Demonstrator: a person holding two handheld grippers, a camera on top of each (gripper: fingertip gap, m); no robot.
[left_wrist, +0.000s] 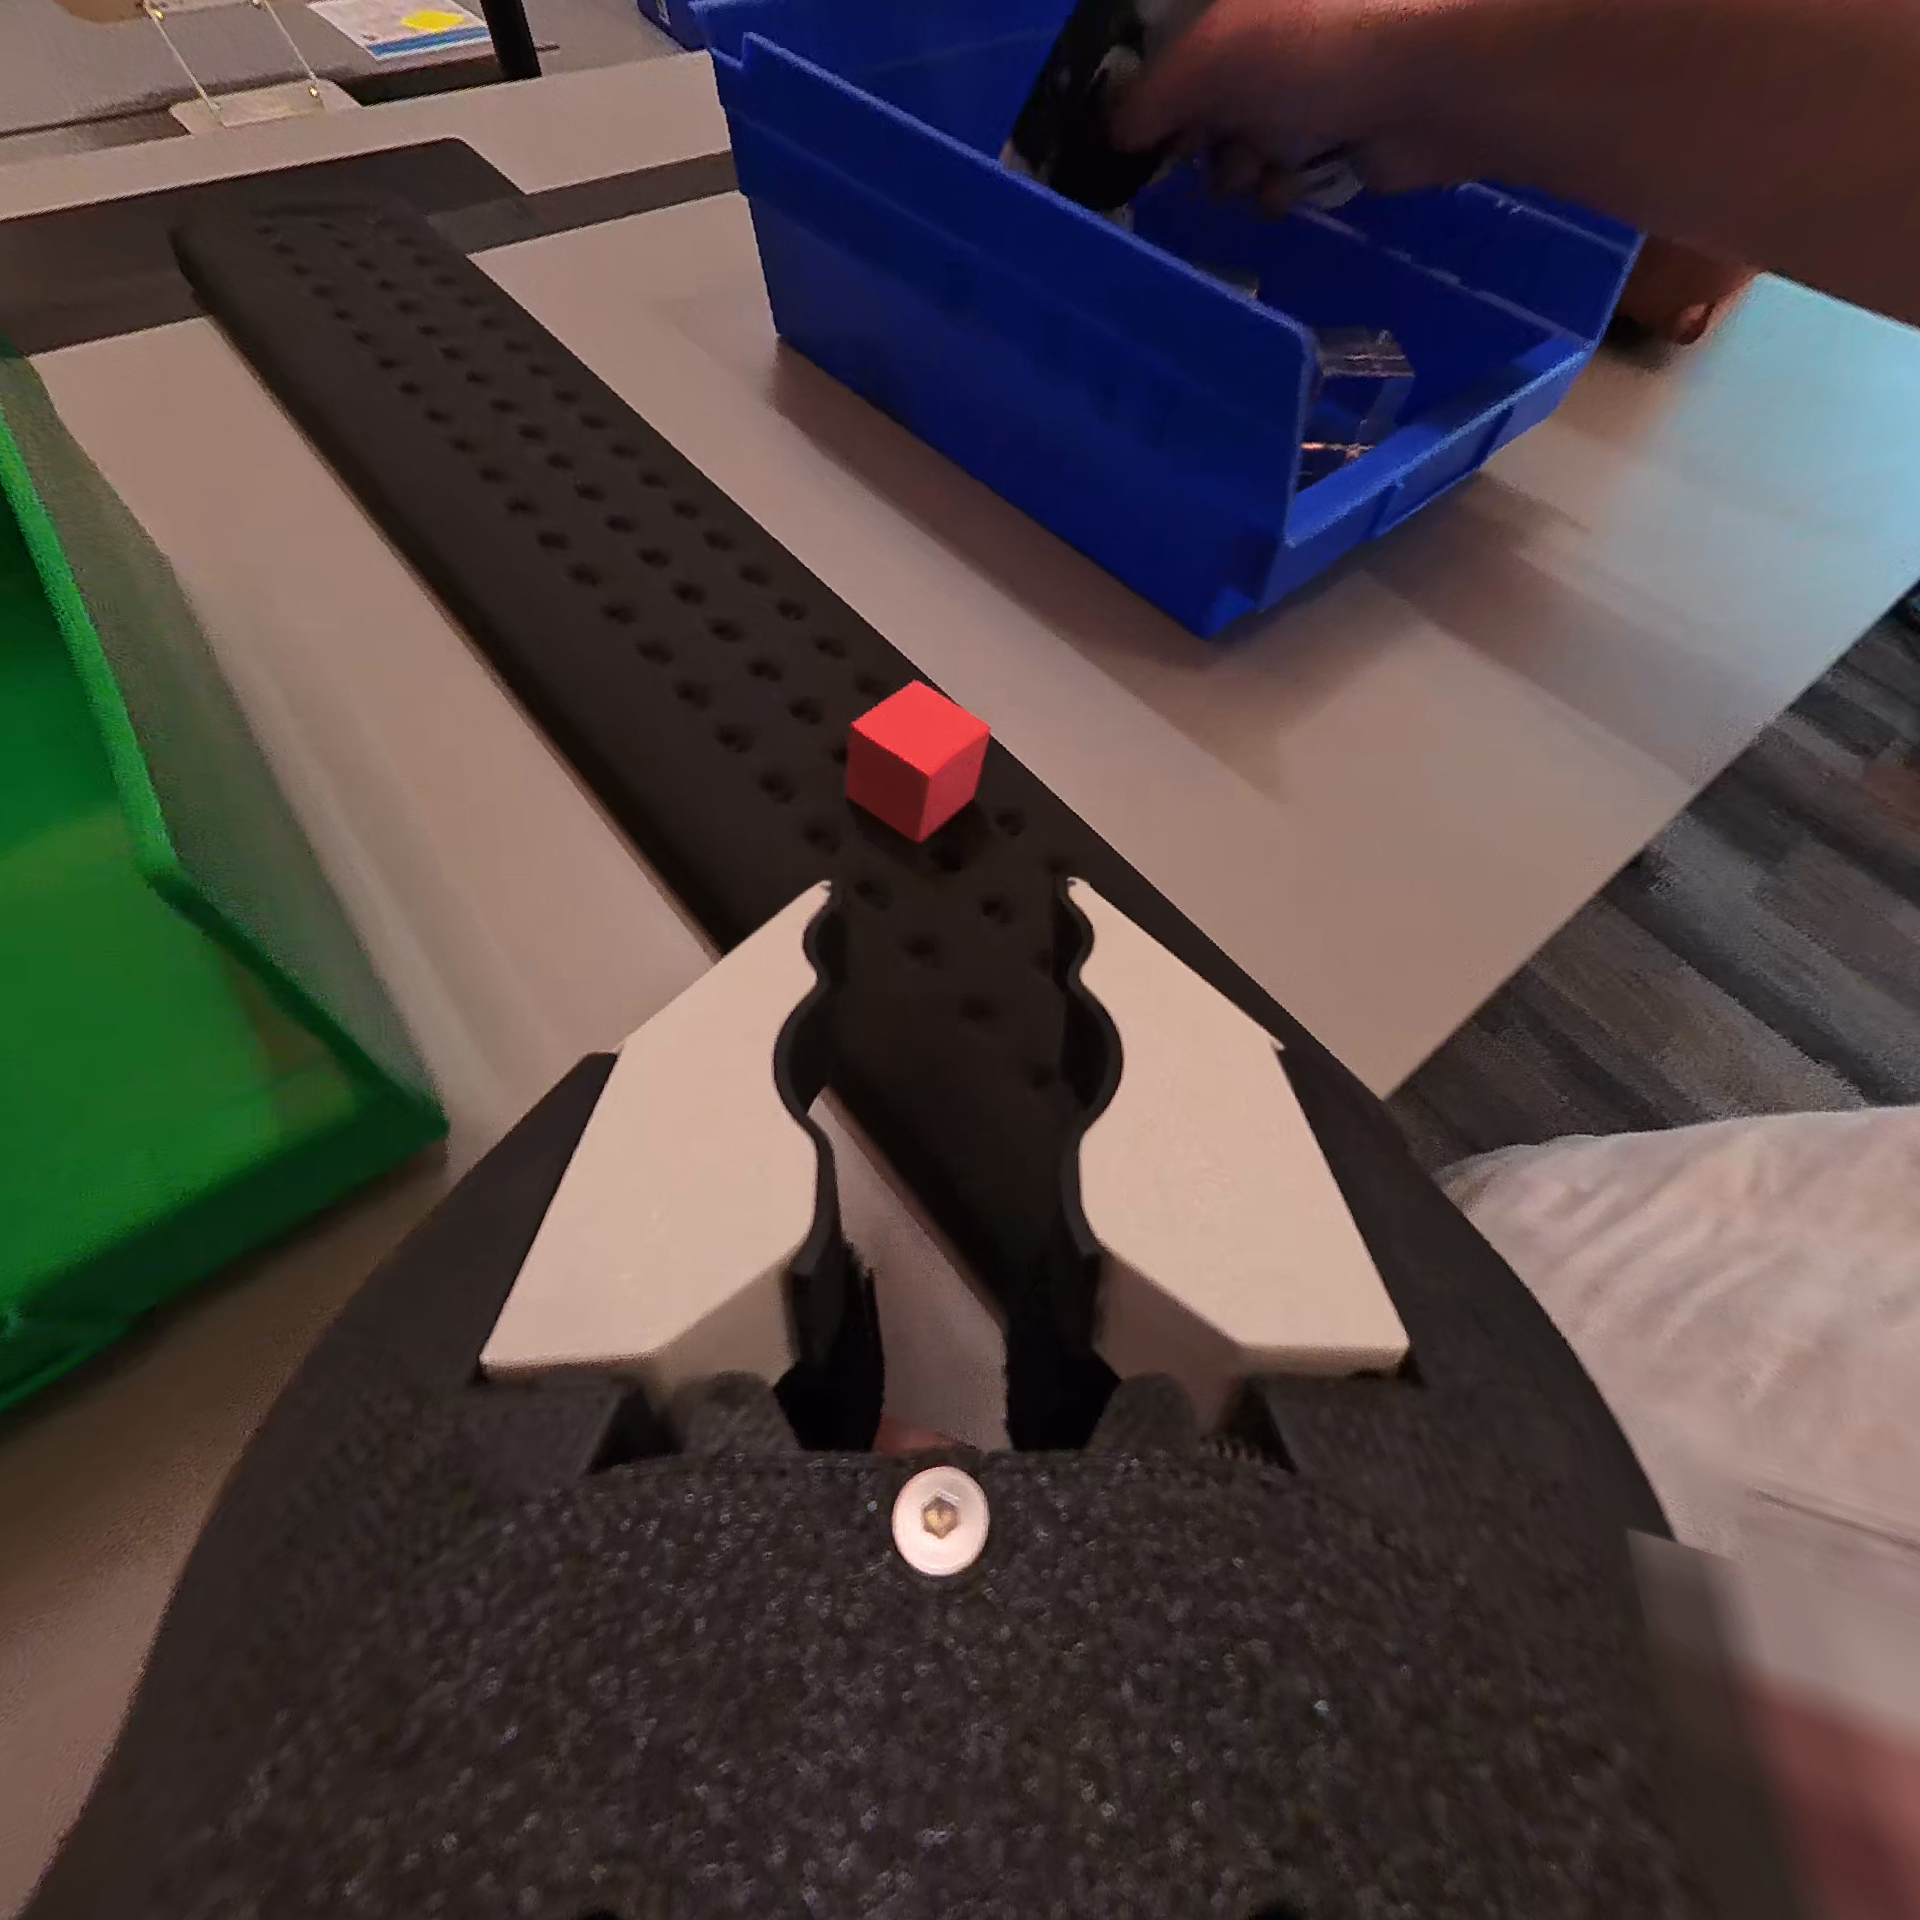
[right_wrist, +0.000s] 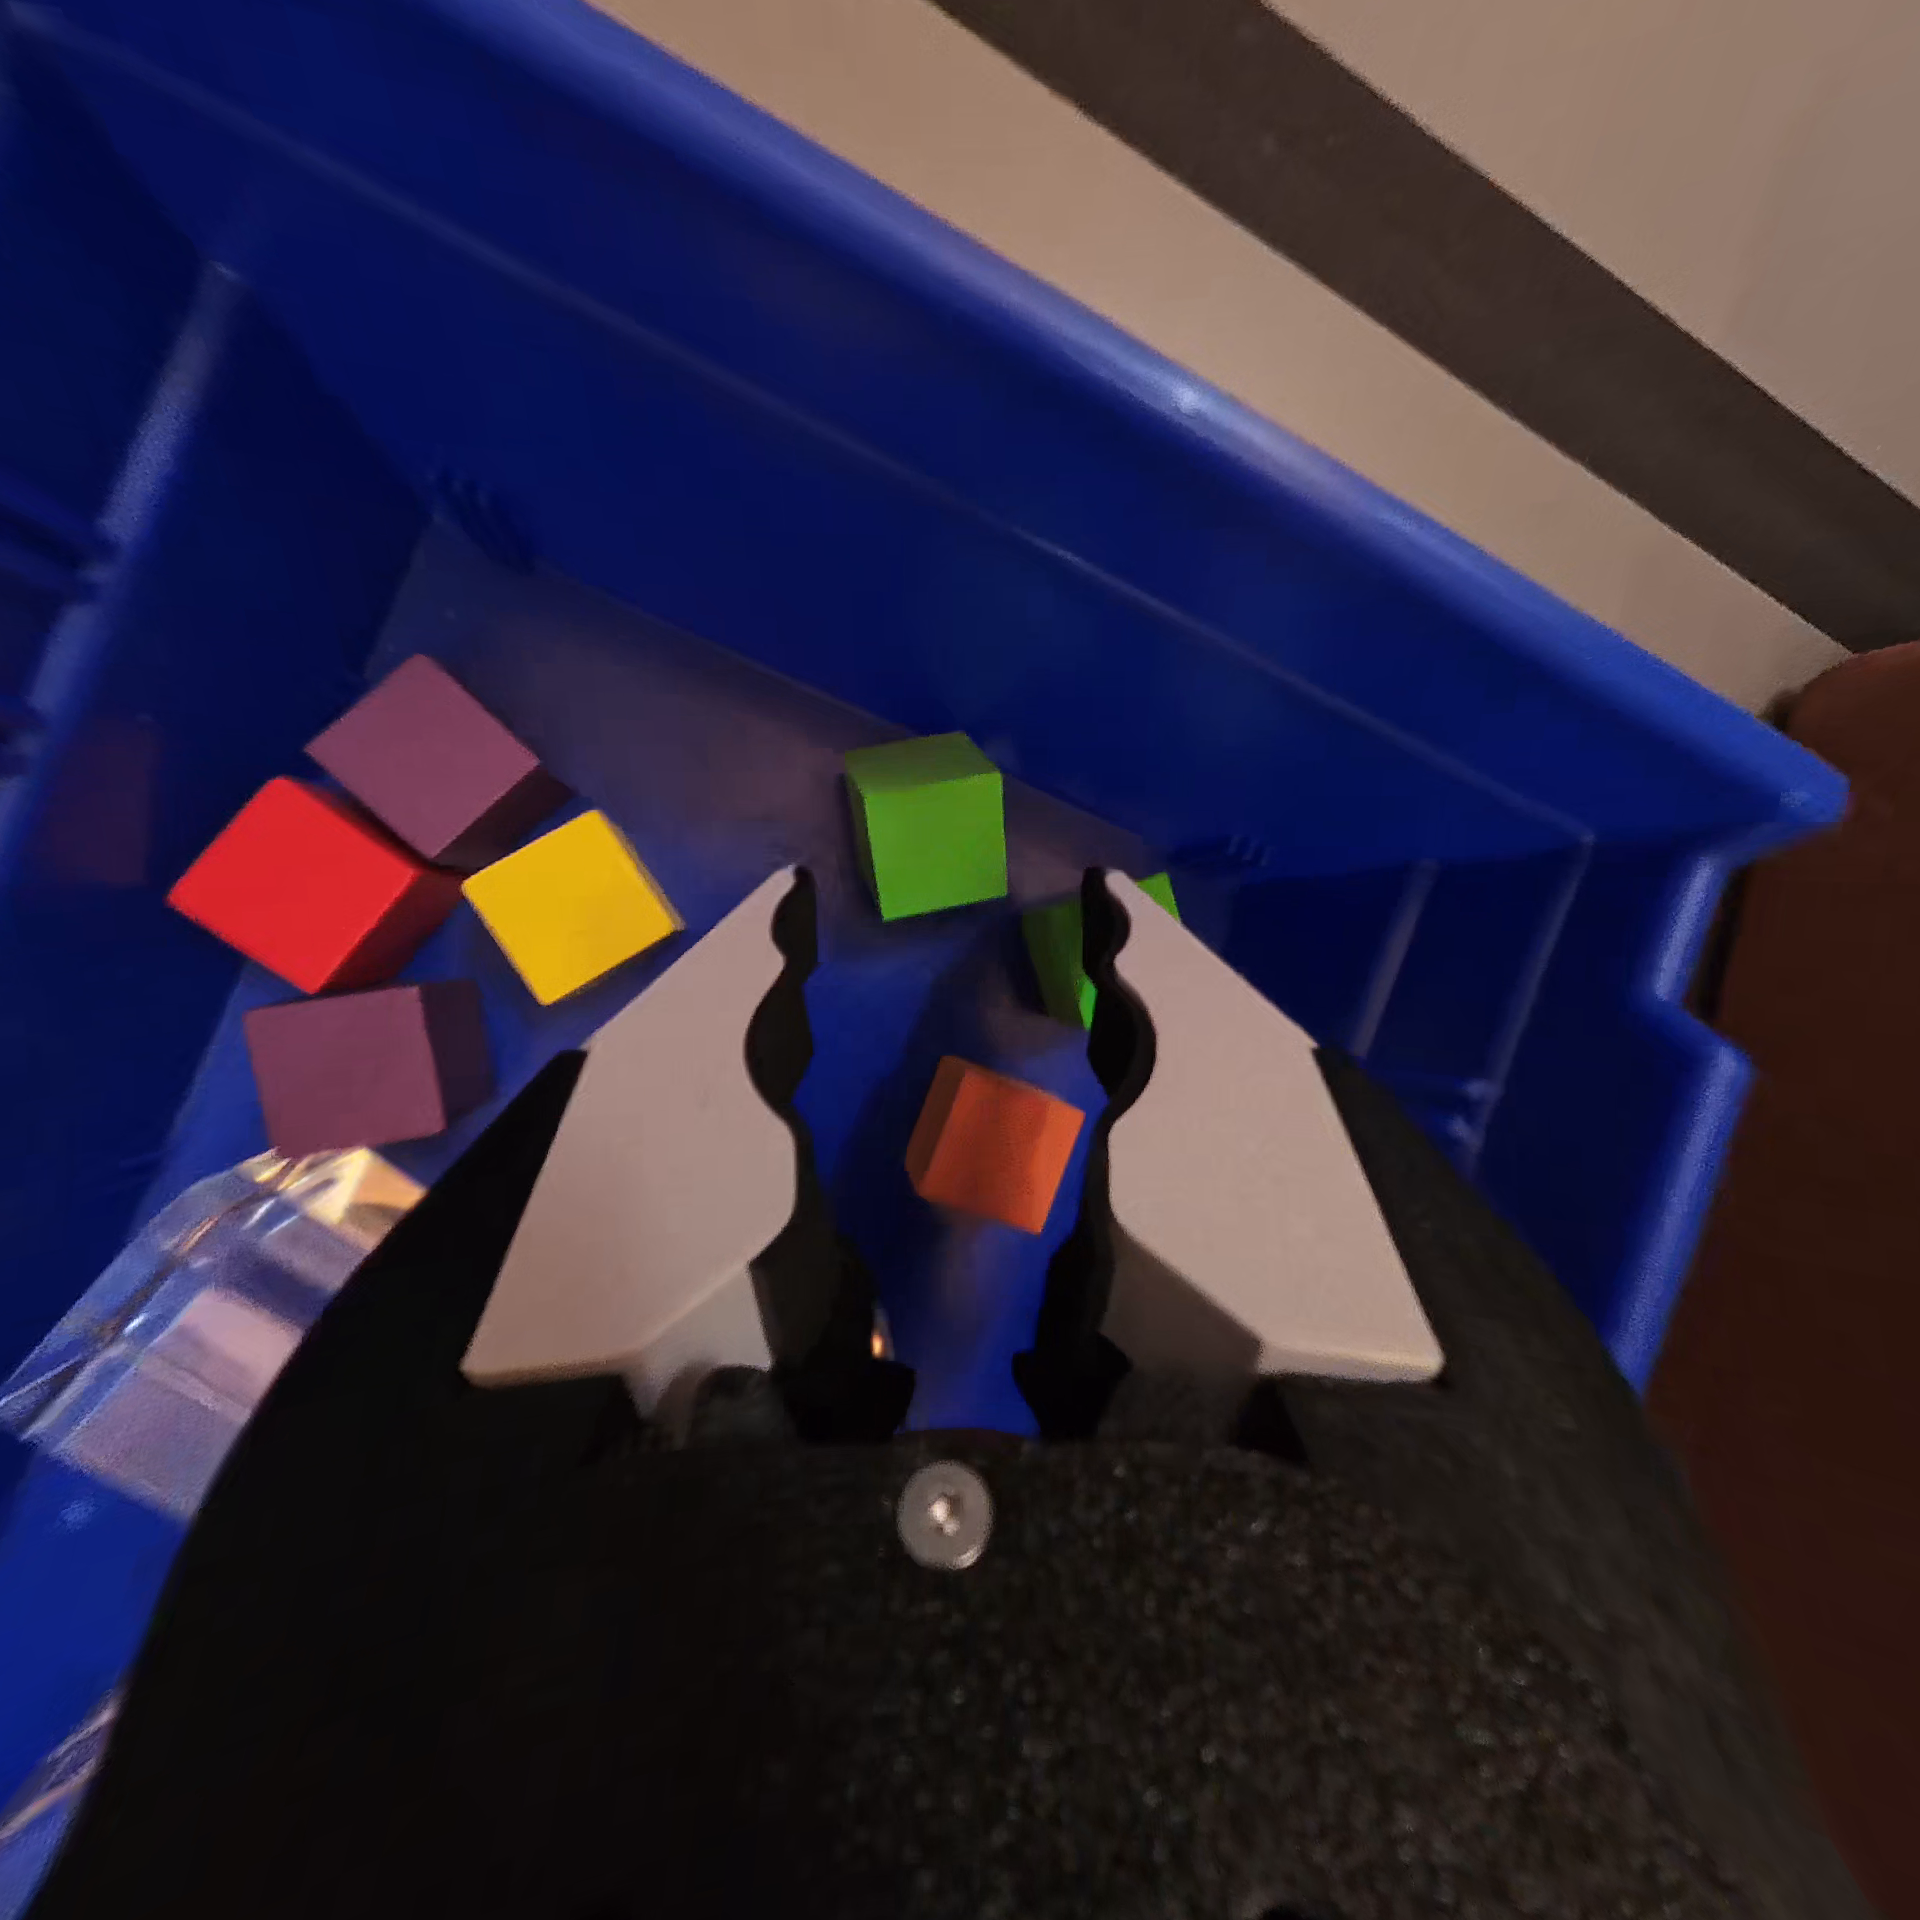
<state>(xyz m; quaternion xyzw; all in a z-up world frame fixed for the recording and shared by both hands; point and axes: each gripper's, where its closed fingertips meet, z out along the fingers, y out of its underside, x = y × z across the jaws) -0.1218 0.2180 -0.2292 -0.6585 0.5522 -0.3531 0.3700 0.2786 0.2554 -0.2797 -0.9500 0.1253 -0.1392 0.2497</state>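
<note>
In the left wrist view a small red cube (left_wrist: 916, 758) sits on a long black perforated board (left_wrist: 582, 540). My left gripper (left_wrist: 948, 885) is open and empty, just short of the cube. In the right wrist view my right gripper (right_wrist: 943, 875) is open inside a blue bin (right_wrist: 935, 436). An orange cube (right_wrist: 992, 1143) lies between its fingers, untouched by either. A green cube (right_wrist: 925, 826) lies just past the tips, and a second green cube (right_wrist: 1055, 961) is partly hidden by the right finger. Yellow (right_wrist: 569, 920), red (right_wrist: 301, 883) and two purple cubes (right_wrist: 426, 753) (right_wrist: 358, 1065) lie to the left.
A green bin (left_wrist: 156, 935) stands to the left of the board. The blue bin (left_wrist: 1039, 343) stands at the back right, with a person's hand (left_wrist: 1403, 104) reaching into it. A clear plastic block (right_wrist: 187, 1309) lies in the bin's near left corner. The table edge and dark floor (left_wrist: 1714, 883) are at the right.
</note>
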